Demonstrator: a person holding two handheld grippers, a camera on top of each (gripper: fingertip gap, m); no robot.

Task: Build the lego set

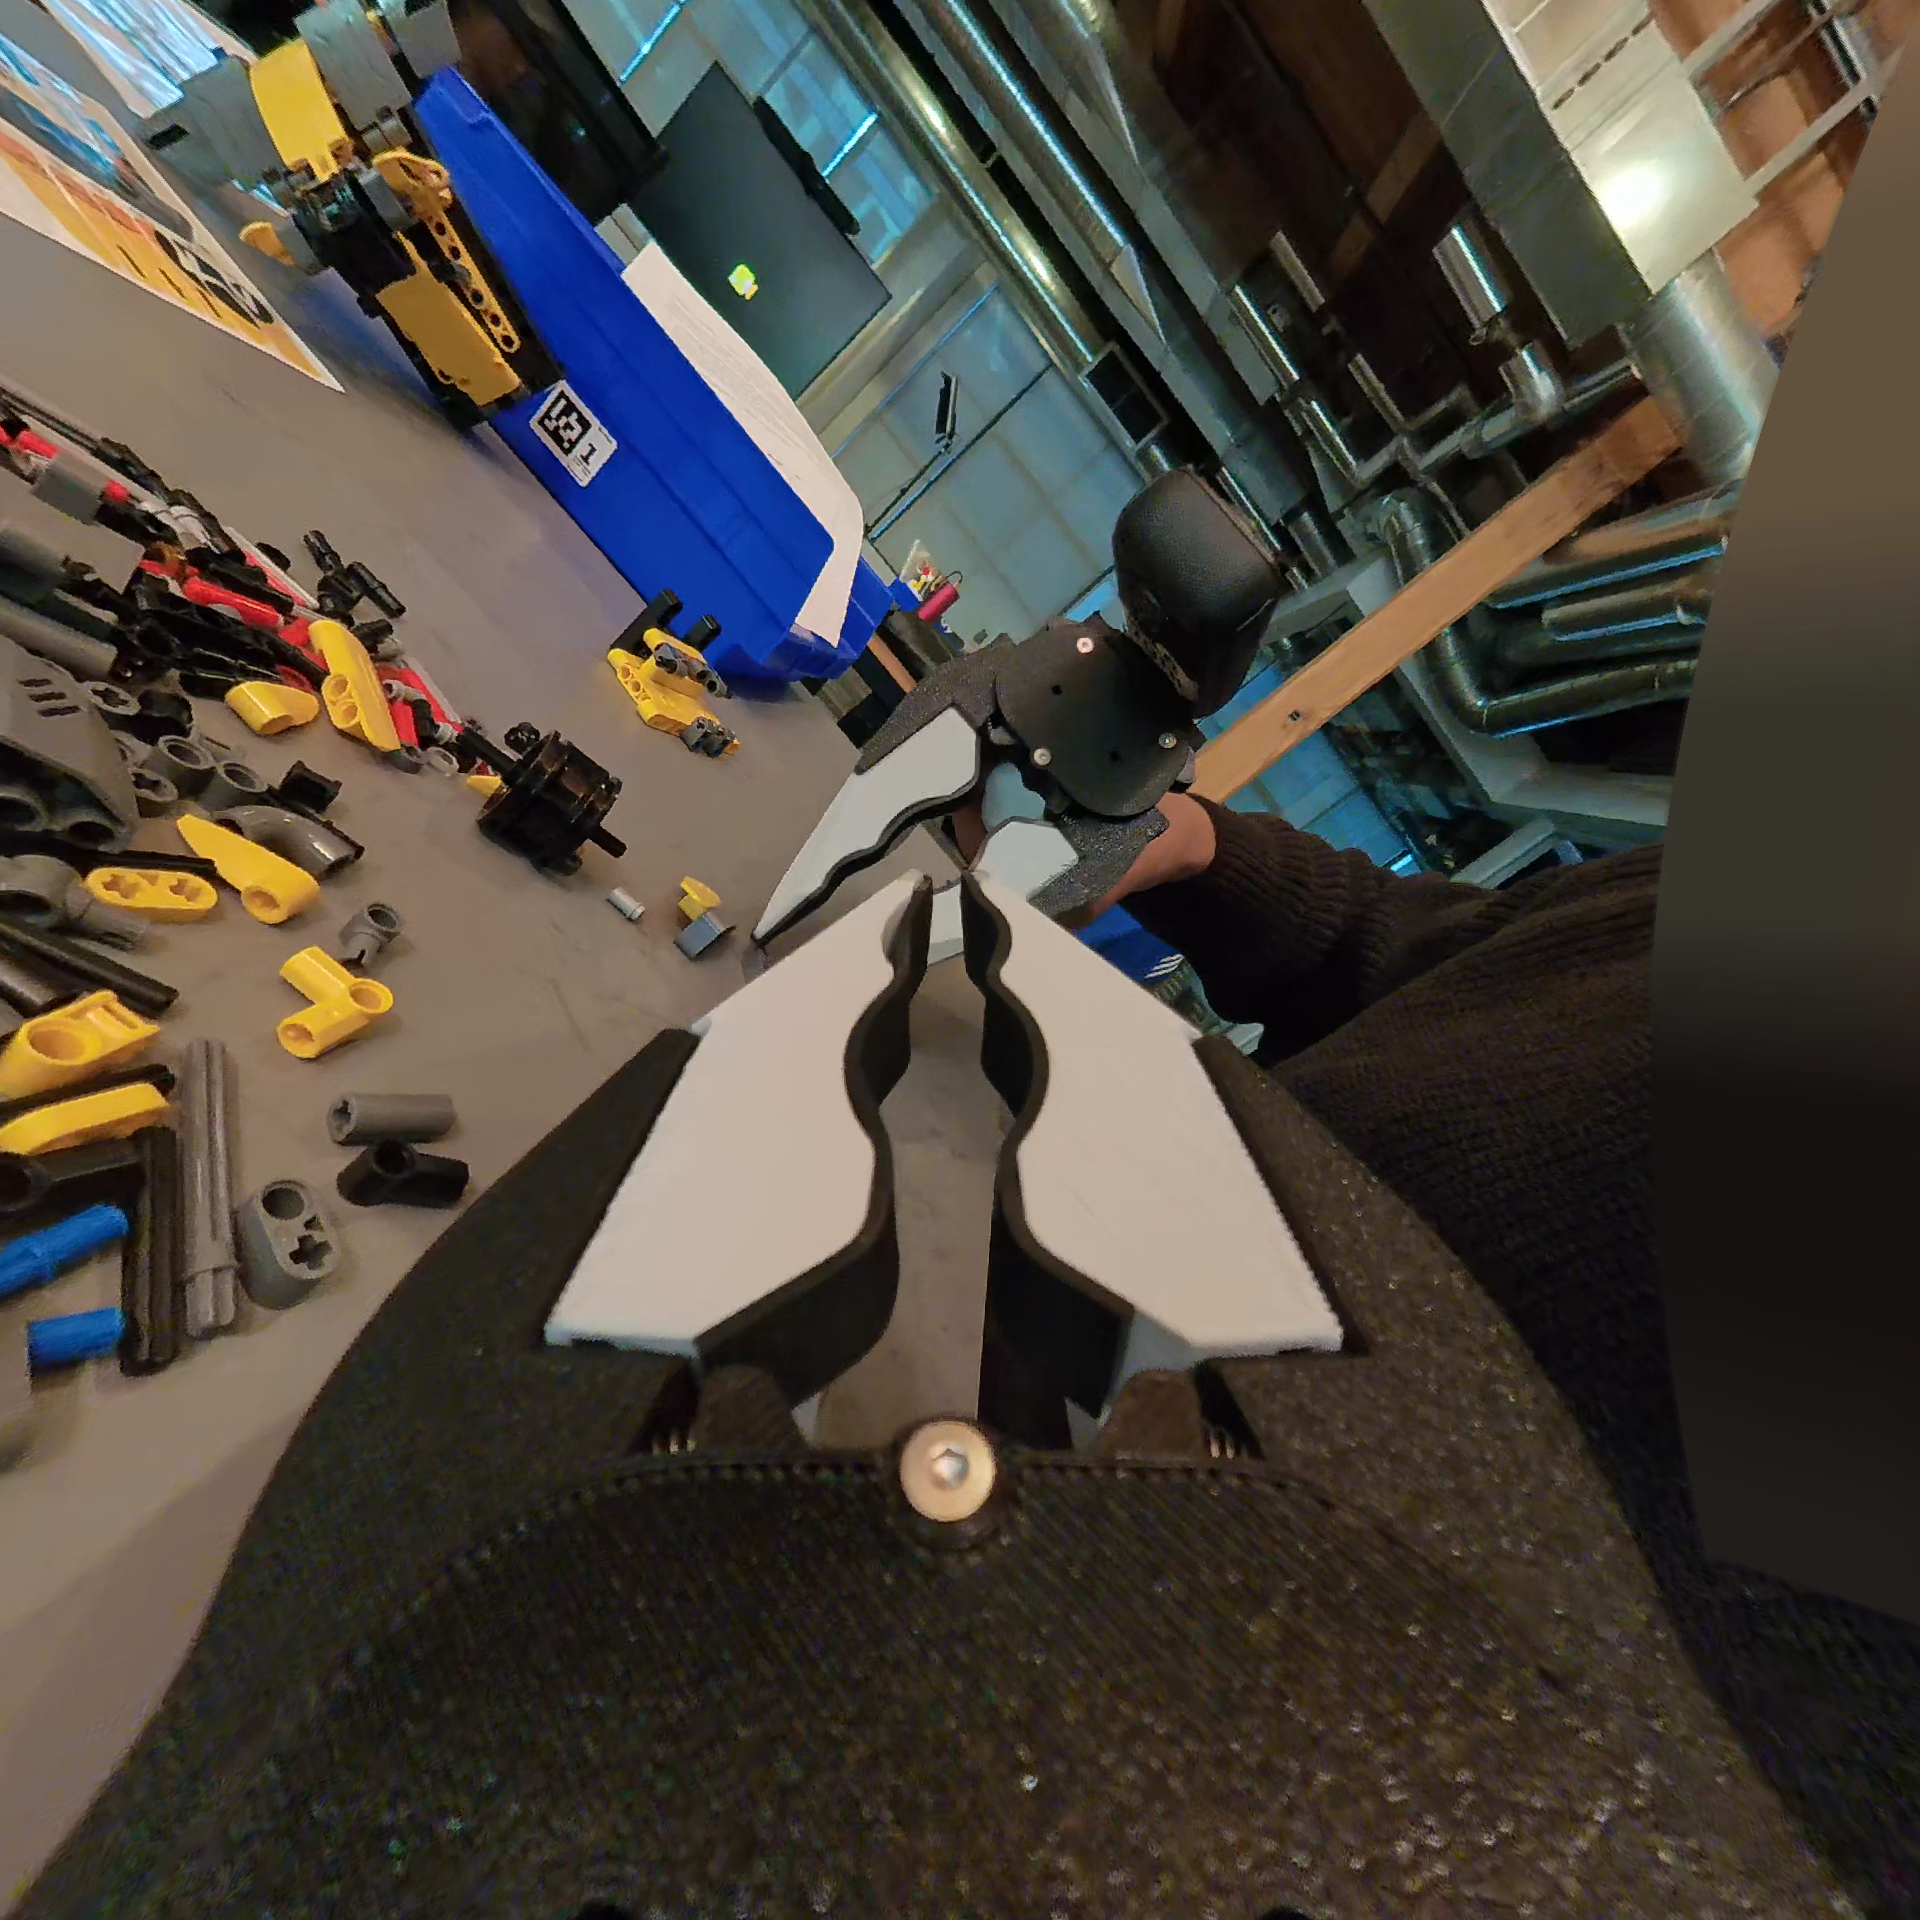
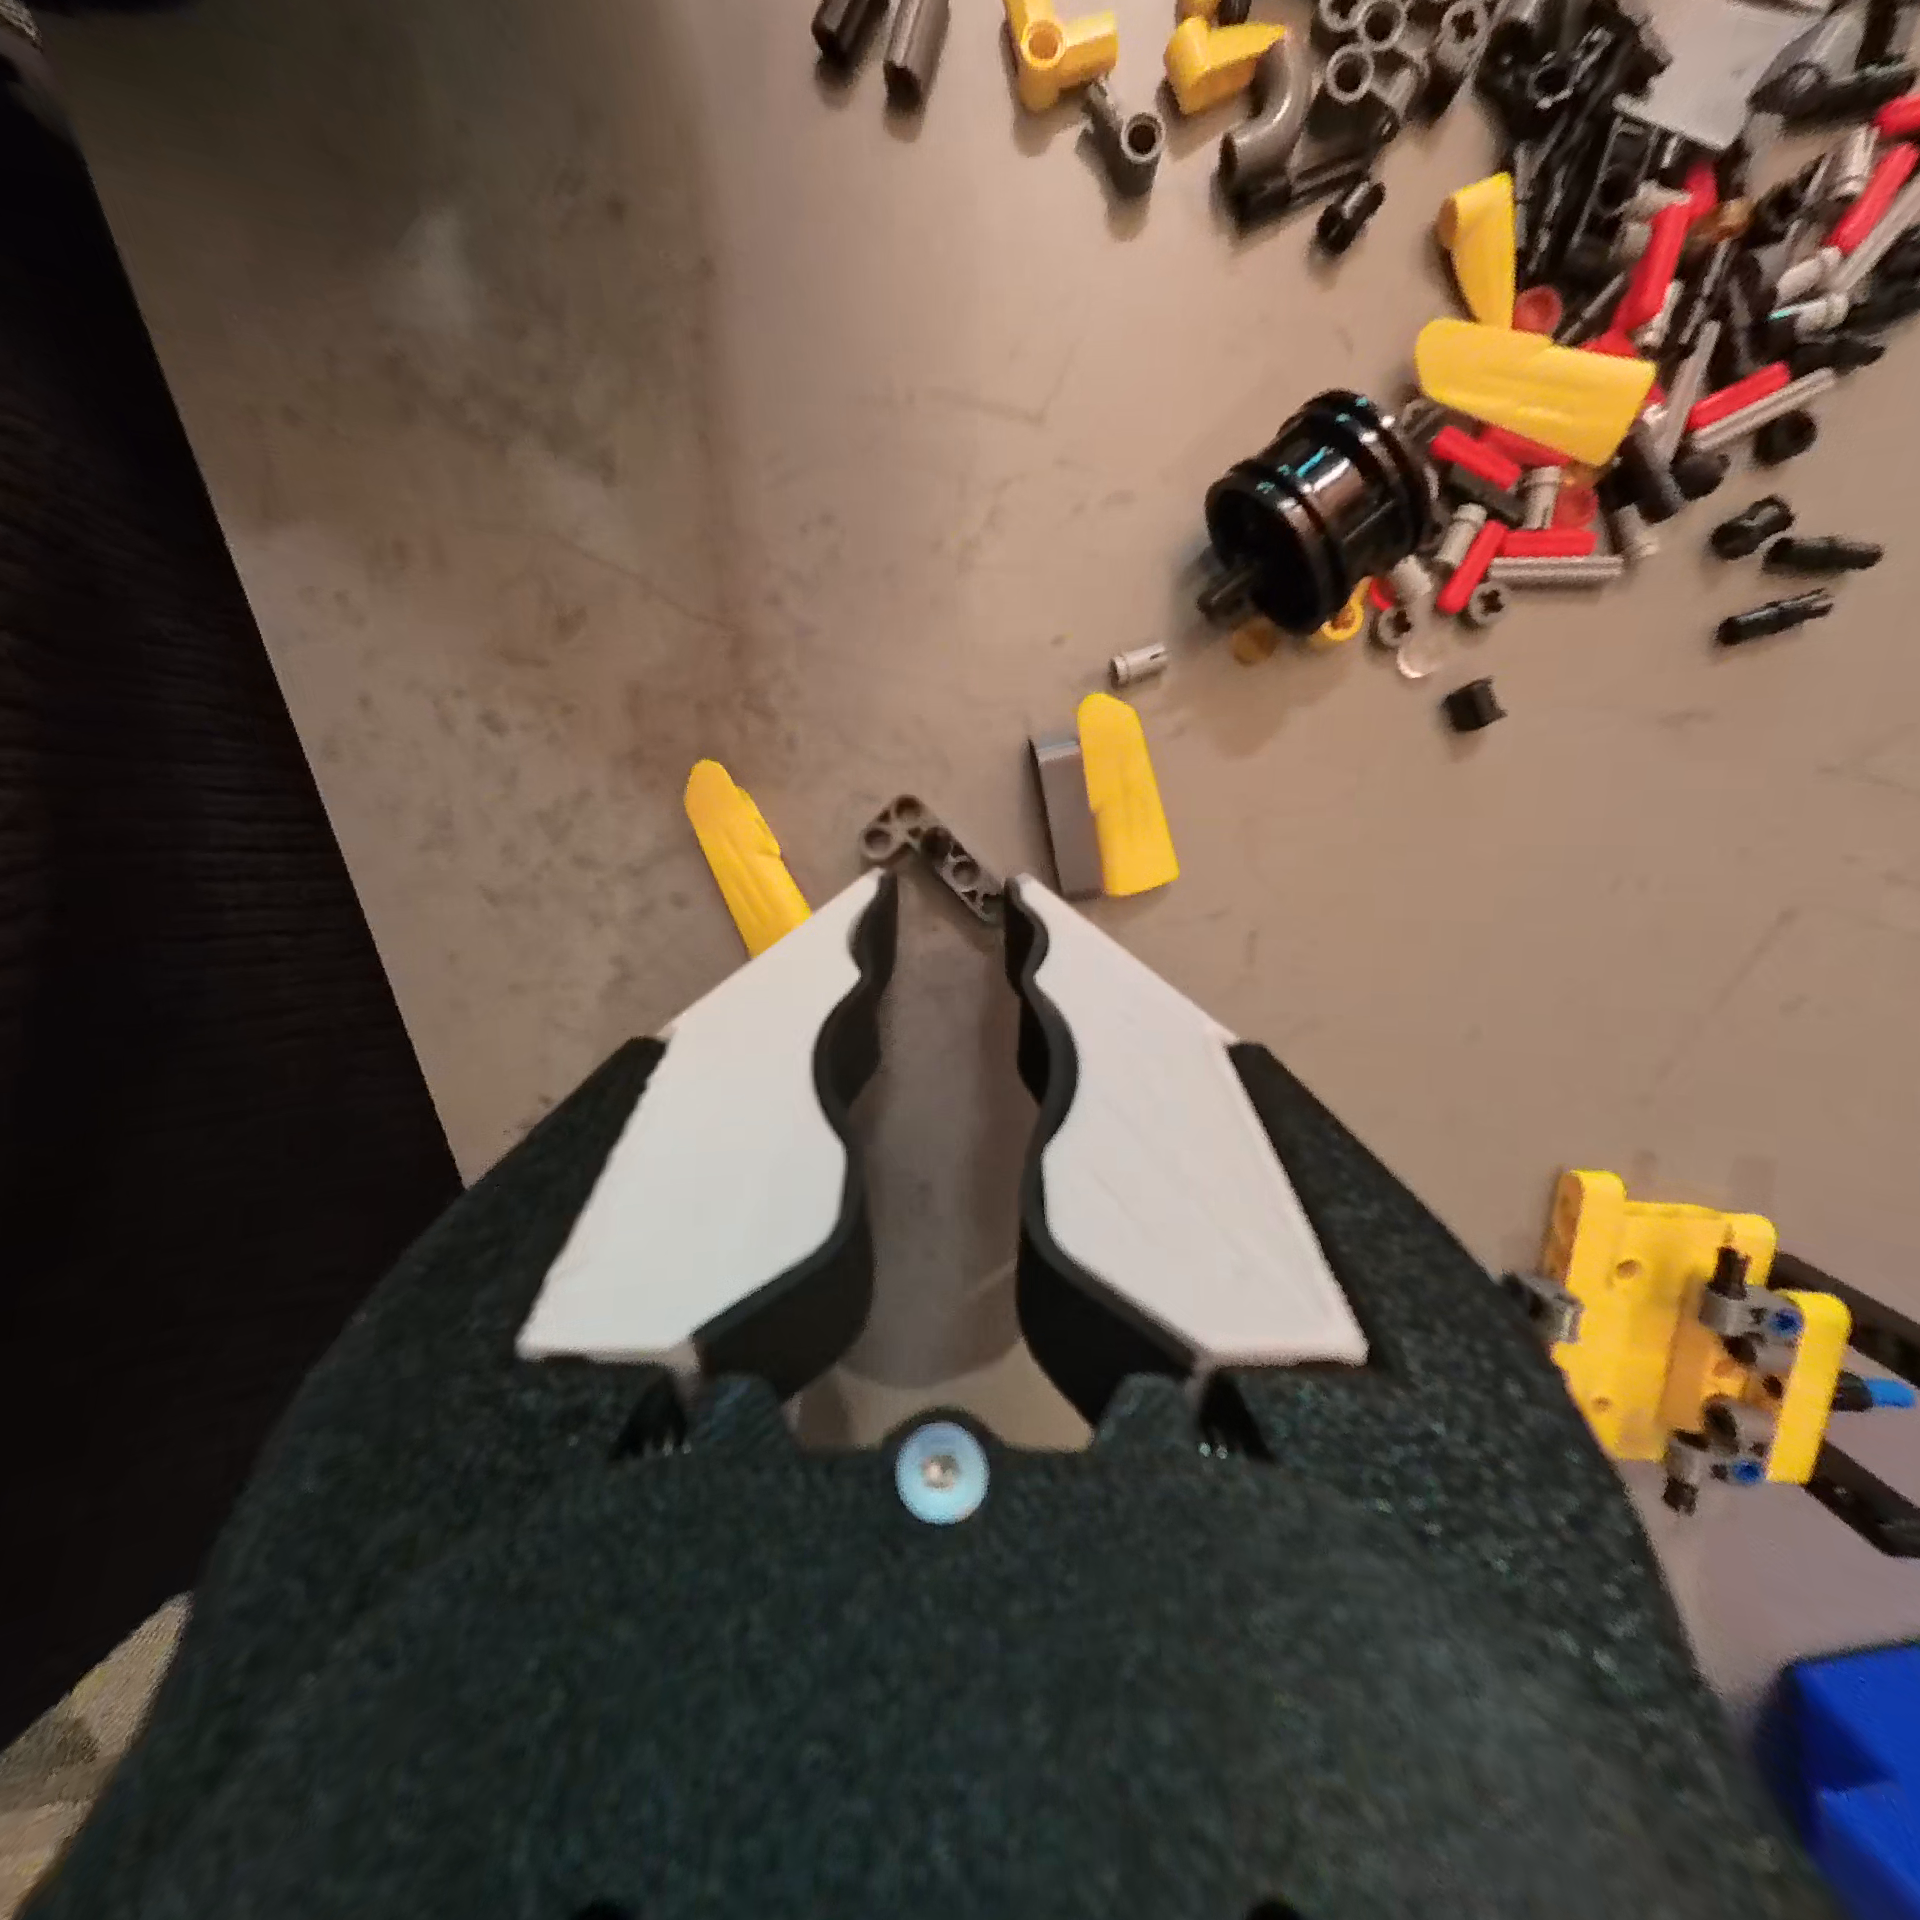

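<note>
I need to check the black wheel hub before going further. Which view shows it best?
The right wrist view: the black wheel hub lies on its side, seen from above and unobstructed, beside the red and grey pins. The left wrist view shows it smaller, at a low slanted angle, off to the left of the left hand-held gripper.

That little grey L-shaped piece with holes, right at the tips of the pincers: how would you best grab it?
The small grey L-shaped beam lies flat on the grey table, so I would come from above and pinch one straight arm across its narrow width. The right gripper, open, already points at it; a yellow curved panel lies close on one side.
</note>
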